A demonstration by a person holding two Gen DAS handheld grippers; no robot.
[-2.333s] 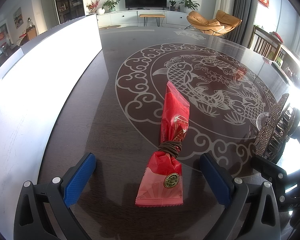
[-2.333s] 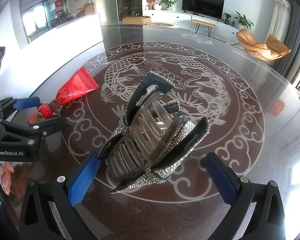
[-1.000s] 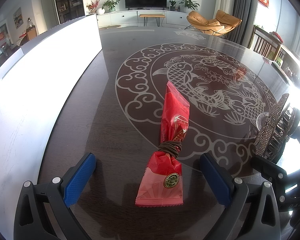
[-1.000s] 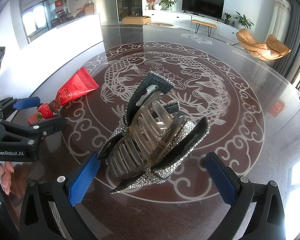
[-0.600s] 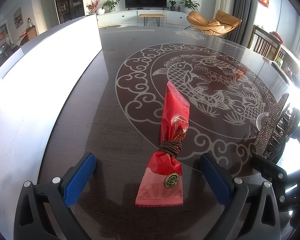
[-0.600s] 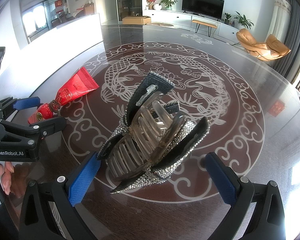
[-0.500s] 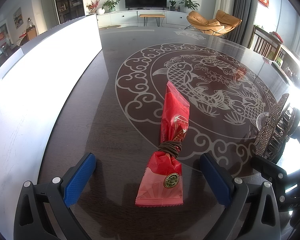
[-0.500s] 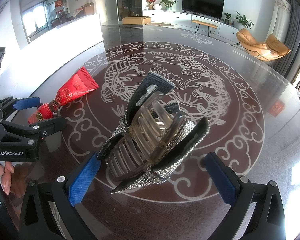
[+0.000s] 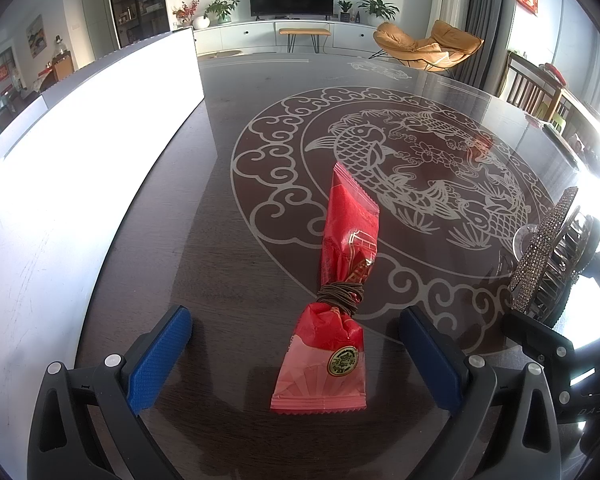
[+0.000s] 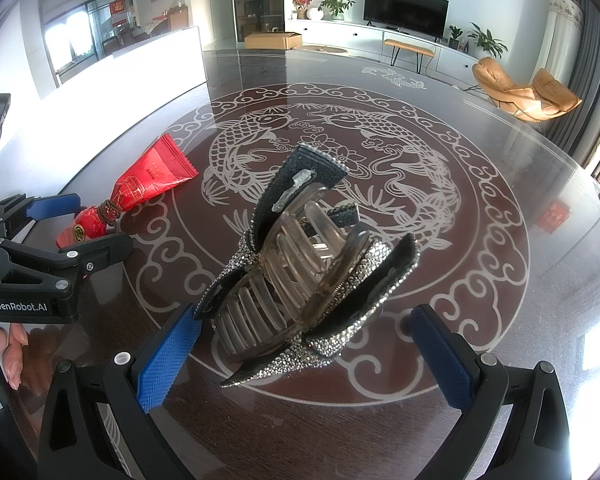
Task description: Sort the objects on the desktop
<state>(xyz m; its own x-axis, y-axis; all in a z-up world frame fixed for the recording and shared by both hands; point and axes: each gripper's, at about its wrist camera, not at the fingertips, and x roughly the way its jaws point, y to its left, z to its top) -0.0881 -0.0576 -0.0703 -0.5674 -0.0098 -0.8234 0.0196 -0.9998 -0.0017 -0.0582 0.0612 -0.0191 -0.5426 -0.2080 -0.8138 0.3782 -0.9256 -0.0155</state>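
Bare desk (image 9: 259, 128) ahead beyond the red packet (image 9: 342, 276). White wall (image 9: 79, 152) close on the left; hair clip (image 10: 300, 276) and right gripper (image 9: 556, 352) crowding the right.

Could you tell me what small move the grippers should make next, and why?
Probably close the left gripper on the red snack packet. It lies flat on the table between the open blue pads, tied at its waist with a hair tie. The right gripper likewise stands open around the rhinestone hair claw.
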